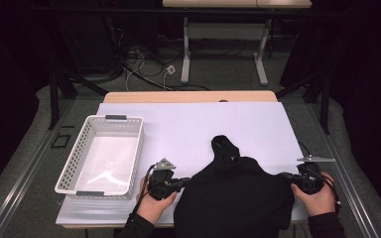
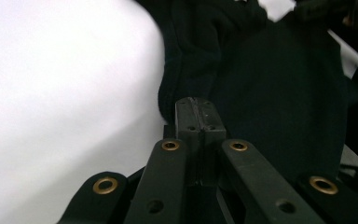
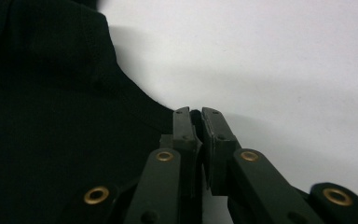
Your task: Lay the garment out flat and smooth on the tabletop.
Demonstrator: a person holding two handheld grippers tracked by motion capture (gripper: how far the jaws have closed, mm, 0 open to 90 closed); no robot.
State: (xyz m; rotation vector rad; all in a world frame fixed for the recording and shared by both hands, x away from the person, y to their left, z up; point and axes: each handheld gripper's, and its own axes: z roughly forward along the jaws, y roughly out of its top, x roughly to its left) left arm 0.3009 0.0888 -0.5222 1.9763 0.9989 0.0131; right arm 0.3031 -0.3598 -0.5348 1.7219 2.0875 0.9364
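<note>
One container is present: a white perforated basket [image 1: 100, 154] with grey handle grips at its two short ends, standing in the left half of the high view on the white sheet [image 1: 193, 124] that covers the worktop [image 1: 188, 96]. Its floor is bare; only glare shows on it. No brand, label or writing can be read on the basket, the garment or the grippers.

The black garment [image 1: 235, 196] lies at the lower centre of the high view, spread on the sheet, with a narrow part reaching up toward the middle of the frame. It sits well apart from the basket, to its right.

Left gripper [image 1: 181, 184]: at the lower left of the garment, held in the person's left hand [image 1: 154, 201]. In the left gripper view its fingers [image 2: 189, 122] are pressed together at the garment's edge [image 2: 279, 84]; whether cloth is caught between them cannot be told.

Right gripper [image 1: 284, 177]: at the garment's right edge, held in the right hand [image 1: 318, 198]. In the right gripper view its fingers [image 3: 216, 133] are clenched with a thin slit between them, right at the cloth's border [image 3: 51, 140]; a grip on the cloth cannot be confirmed.
</note>
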